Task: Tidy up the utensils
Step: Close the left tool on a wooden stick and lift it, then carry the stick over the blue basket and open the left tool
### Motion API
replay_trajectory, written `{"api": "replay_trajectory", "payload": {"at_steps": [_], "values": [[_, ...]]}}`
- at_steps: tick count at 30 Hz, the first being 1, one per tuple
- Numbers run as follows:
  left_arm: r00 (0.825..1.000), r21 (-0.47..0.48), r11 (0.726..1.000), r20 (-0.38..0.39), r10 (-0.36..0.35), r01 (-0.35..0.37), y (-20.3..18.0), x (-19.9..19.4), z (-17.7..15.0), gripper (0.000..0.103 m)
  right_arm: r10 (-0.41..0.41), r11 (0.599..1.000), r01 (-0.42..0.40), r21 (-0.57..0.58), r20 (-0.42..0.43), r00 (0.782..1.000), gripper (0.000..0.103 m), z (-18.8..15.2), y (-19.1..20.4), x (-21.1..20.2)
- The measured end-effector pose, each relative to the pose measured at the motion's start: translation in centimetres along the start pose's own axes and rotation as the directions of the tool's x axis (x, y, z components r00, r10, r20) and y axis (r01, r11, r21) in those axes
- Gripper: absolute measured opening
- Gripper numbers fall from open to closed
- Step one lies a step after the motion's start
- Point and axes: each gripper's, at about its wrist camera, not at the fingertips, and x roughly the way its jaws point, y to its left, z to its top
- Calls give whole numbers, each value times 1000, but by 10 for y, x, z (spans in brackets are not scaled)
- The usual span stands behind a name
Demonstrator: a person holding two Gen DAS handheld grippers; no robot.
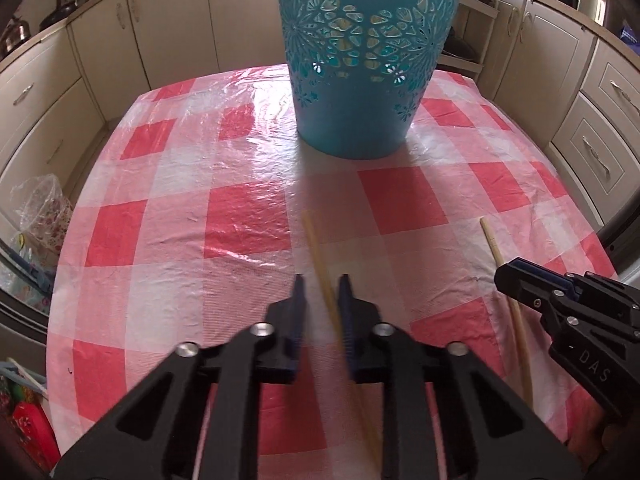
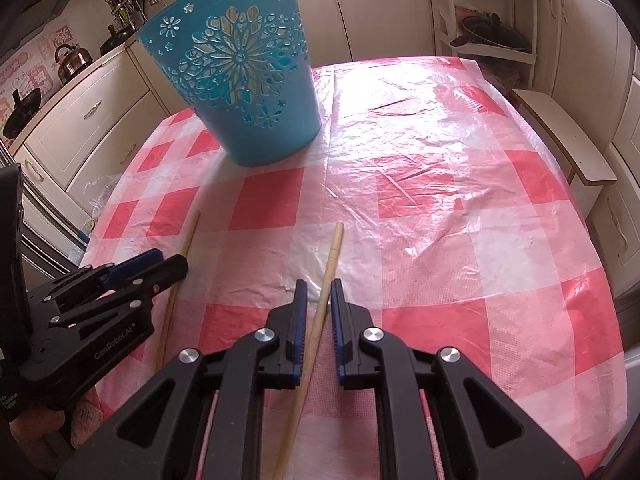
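Note:
Two wooden chopsticks lie on the red-and-white checked tablecloth (image 1: 248, 232). One chopstick (image 1: 320, 256) runs between the blue pads of my left gripper (image 1: 322, 284), which is open around it; it looks blurred near the right pad. The other chopstick (image 2: 330, 264) runs between the pads of my right gripper (image 2: 319, 288), also open, with gaps on both sides. A teal cut-out basket (image 1: 360, 64) stands upright at the far side of the table; it also shows in the right wrist view (image 2: 248, 80). Each gripper shows in the other's view (image 1: 516, 280) (image 2: 160, 264).
Cream kitchen cabinets (image 1: 48, 92) surround the table. A kettle (image 2: 72, 60) and pans sit on the left counter. A white shelf rack (image 2: 492, 24) and a bench (image 2: 560, 136) stand at the right. Plastic bags (image 1: 40, 208) sit beside the table's left edge.

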Motion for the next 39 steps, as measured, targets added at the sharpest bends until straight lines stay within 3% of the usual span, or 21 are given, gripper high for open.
{"api": "replay_trajectory", "payload": {"at_steps": [4,7,11,16,17,19,25,33,39], "values": [[1000,11,1000,3,-9,9,-1,-2,-3,5,4,1000,-4,-6,0,1000,20,0,3,0],[1000,37,999,3,27,-27,-4,-4,-5,6,15,1000,-15,-1,-1,1000,24,0,3,0],[997,56,996,3,72,-72,-5,-2,-2,21,3,1000,-3,-19,4,1000,27,0,7,0],[998,69,995,18,67,-68,-5,0,0,22,-14,999,15,-34,15,1000,27,-1,11,2],[998,74,995,20,60,-61,-5,0,0,20,-15,999,16,-34,17,1000,27,-1,11,2],[999,83,996,20,29,-31,-6,-1,0,5,-17,999,18,-32,21,1000,27,0,11,2],[999,78,997,36,8,-10,-6,-1,-3,5,-37,998,38,-50,26,999,27,-1,14,3],[996,-30,996,10,-88,89,18,-8,-2,5,-56,996,57,-74,25,998,27,-1,19,4],[985,-97,983,82,-151,159,39,-40,4,5,-62,995,63,-71,18,998,22,0,17,3]]}}
